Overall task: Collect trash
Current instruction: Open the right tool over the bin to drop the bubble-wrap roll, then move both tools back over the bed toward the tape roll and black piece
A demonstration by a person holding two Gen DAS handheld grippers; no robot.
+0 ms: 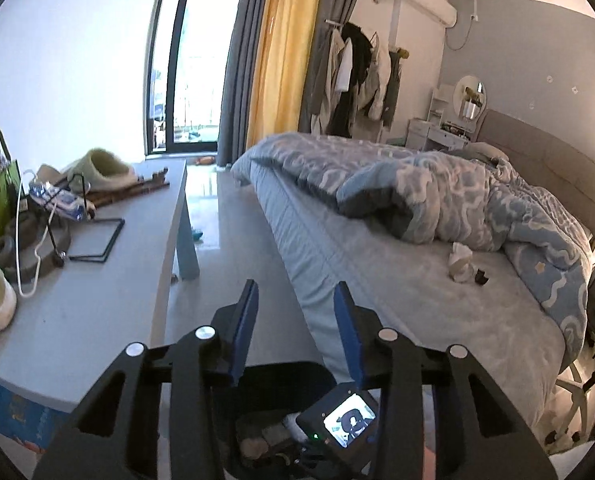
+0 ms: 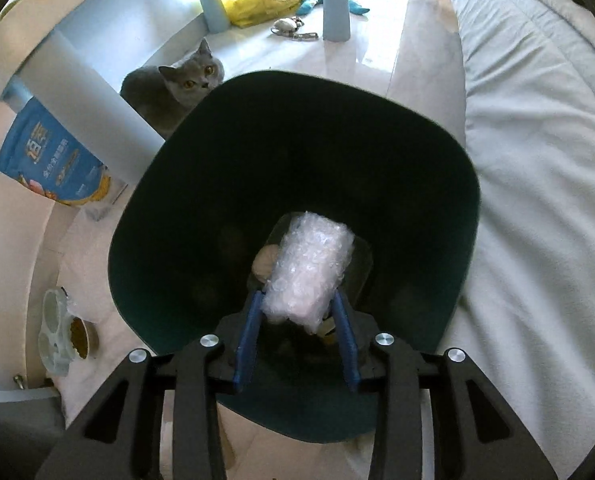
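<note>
A roll of clear bubble wrap sits between the blue fingertips of my right gripper, which is shut on it and points steeply down into a dark green bin. Other scraps lie dim at the bin's bottom. My left gripper is open and holds nothing, hanging over the floor by the bed's edge. Below it I see the same bin and the small screen on the other gripper. On the bed sheet lie a crumpled tissue and a small dark scrap.
A grey cat sits right behind the bin under a white table cluttered with slippers, a green bag and a wire stand. A blue food bag and a pet bowl are on the floor. The bed runs along the right.
</note>
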